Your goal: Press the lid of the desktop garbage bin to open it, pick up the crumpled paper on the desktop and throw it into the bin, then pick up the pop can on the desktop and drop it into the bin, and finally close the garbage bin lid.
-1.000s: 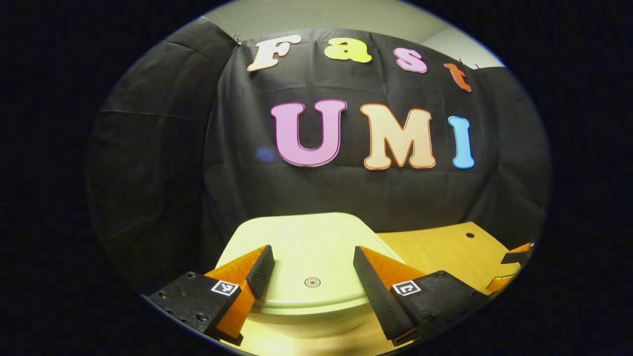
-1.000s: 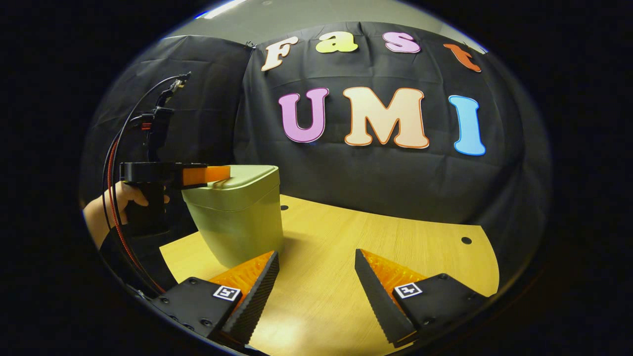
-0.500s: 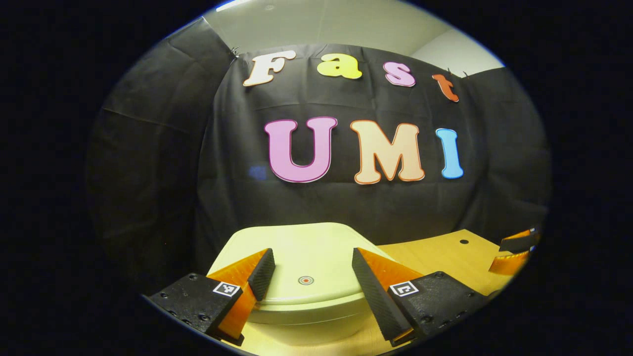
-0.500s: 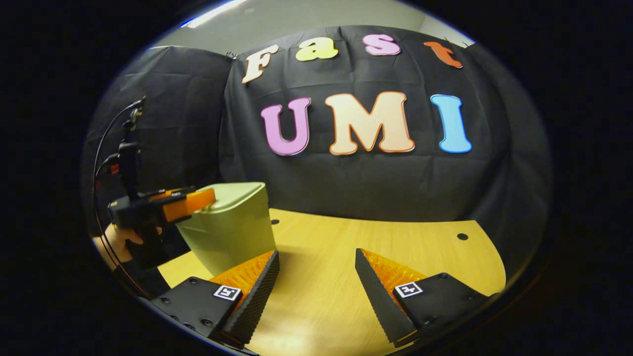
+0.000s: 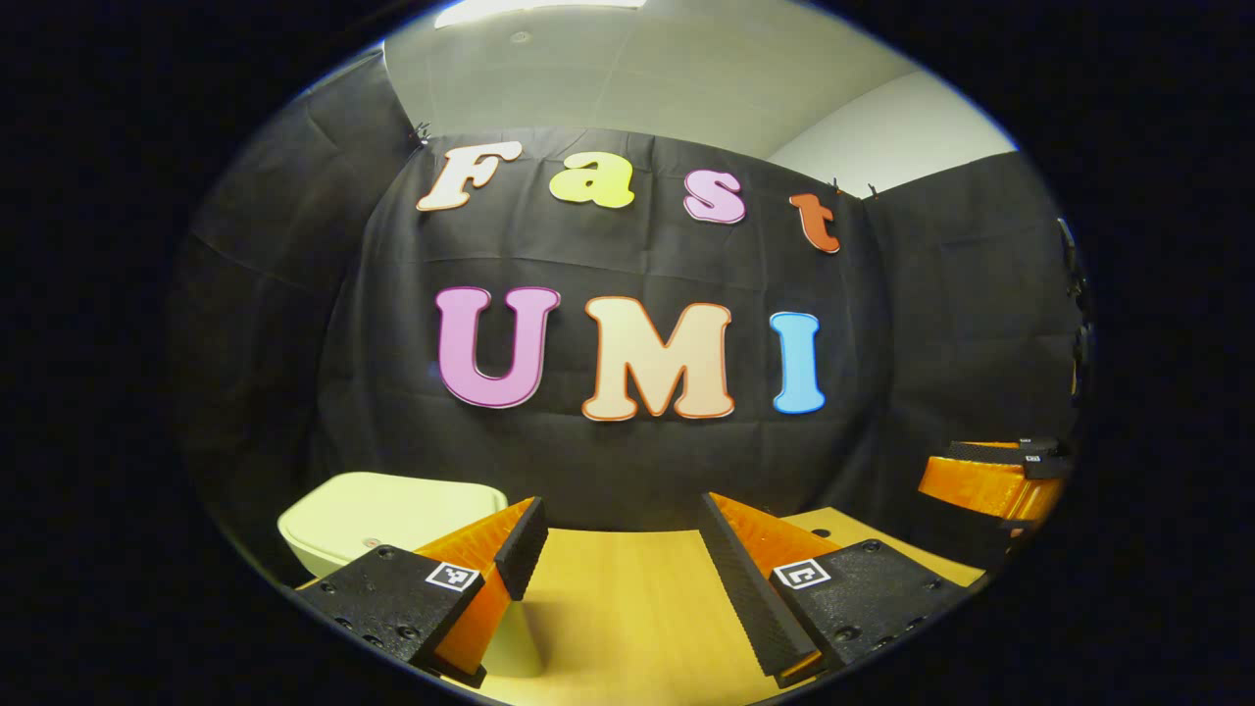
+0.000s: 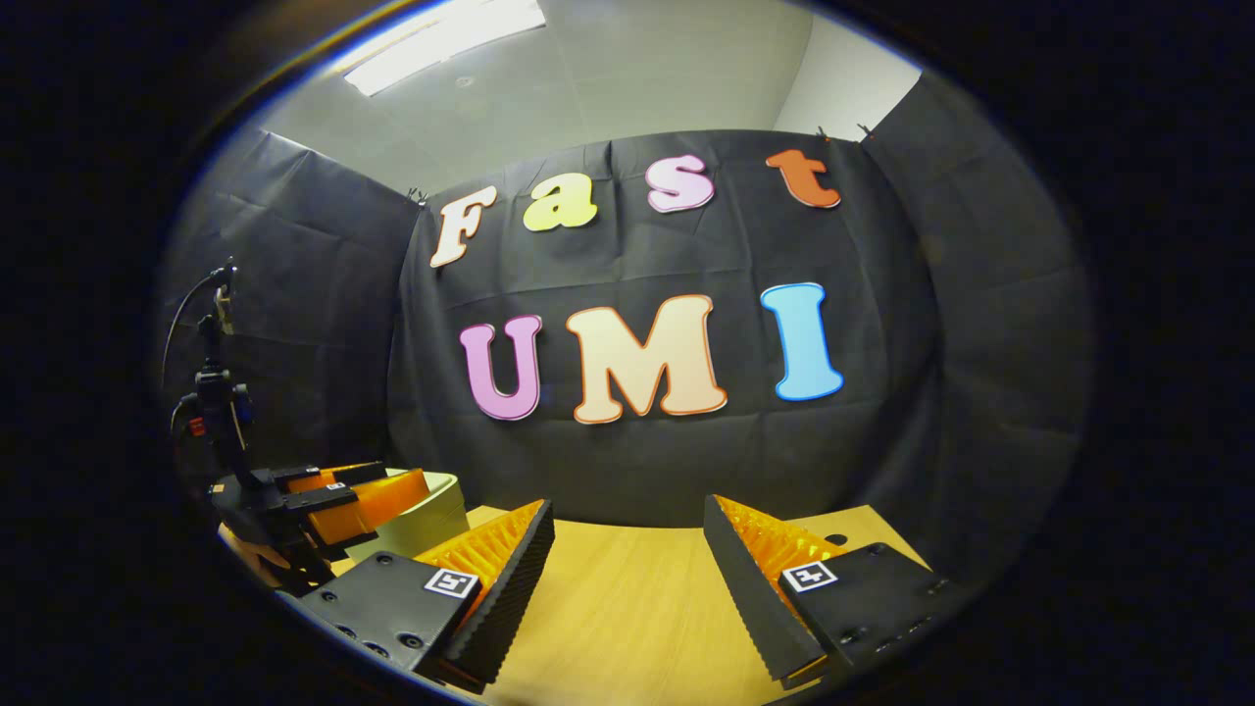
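Note:
The pale green bin (image 5: 392,512) stands at the lower left of the left gripper view, its lid lying flat and closed, partly hidden by my left finger. My left gripper (image 5: 618,534) is open over bare table to the right of the bin, holding nothing. Its fingers also show at the left of the right gripper view as the left gripper (image 6: 377,493), in front of the bin (image 6: 436,510). My right gripper (image 6: 627,537) is open above the wooden table (image 6: 627,608) with nothing between its fingers. The right gripper (image 5: 985,479) also shows at the far right edge.
The wooden table (image 5: 627,608) runs back to the black cloth wall. A small round hole (image 6: 835,539) sits in the tabletop near my right finger. Cables and a mount (image 6: 211,392) rise above the left gripper.
The left gripper has left the bin lid and swung right, so the bin slid to the lower left. Both views have tilted up, showing more wall and ceiling. Both grippers stayed open.

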Demonstrator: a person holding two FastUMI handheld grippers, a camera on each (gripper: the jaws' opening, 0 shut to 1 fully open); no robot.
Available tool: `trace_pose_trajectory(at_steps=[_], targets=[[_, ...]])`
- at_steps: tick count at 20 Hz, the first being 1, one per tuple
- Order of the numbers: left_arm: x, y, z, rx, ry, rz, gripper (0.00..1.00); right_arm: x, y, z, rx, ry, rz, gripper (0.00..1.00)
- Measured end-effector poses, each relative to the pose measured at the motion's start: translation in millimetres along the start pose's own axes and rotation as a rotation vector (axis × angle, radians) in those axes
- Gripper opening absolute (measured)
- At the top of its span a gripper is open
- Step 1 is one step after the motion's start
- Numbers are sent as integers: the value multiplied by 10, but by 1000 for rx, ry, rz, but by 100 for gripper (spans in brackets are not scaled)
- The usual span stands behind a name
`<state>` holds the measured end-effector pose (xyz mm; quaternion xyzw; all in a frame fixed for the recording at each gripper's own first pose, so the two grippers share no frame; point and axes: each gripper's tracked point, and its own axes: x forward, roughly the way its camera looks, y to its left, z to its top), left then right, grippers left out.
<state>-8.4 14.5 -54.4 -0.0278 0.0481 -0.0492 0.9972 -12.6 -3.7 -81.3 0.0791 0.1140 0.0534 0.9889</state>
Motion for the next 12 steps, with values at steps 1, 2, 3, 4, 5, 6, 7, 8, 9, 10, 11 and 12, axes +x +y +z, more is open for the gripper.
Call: trace_pose_trajectory(at_steps=[1, 2, 3, 4, 5, 6, 7, 8, 9, 10, 11, 12], targets=[[9, -138, 23, -13, -5, -4, 93, -53, -101, 30, 1, -3, -6, 97], [15, -251, 38, -22, -12, -7, 93, -98, -196, 48, 1, -6, -11, 97], [32, -363, 43, -25, -11, -16, 93, -137, -282, 64, 2, -7, -14, 97], [25, -455, 55, -24, -19, -22, 92, -180, -359, 93, 2, -12, -19, 97], [23, -549, 63, -18, -21, -33, 93, -204, -431, 122, 4, -16, -25, 97], [23, -612, 77, -9, -26, -36, 93, -228, -489, 138, 10, -19, -29, 97], [24, -668, 94, -5, -29, -40, 93, -249, -534, 163, 16, -24, -32, 97], [28, -725, 108, -6, -36, -43, 93, -263, -591, 189, 20, -29, -36, 97], [32, -786, 122, -9, -38, -49, 93, -272, -621, 224, 23, -37, -40, 97], [38, -828, 124, -10, -35, -52, 93, -285, -649, 270, 23, -48, -42, 97], [45, -863, 137, -10, -36, -58, 93, -280, -665, 302, 20, -58, -45, 97], [56, -875, 151, -6, -37, -59, 93, -271, -684, 326, 14, -66, -48, 97]])
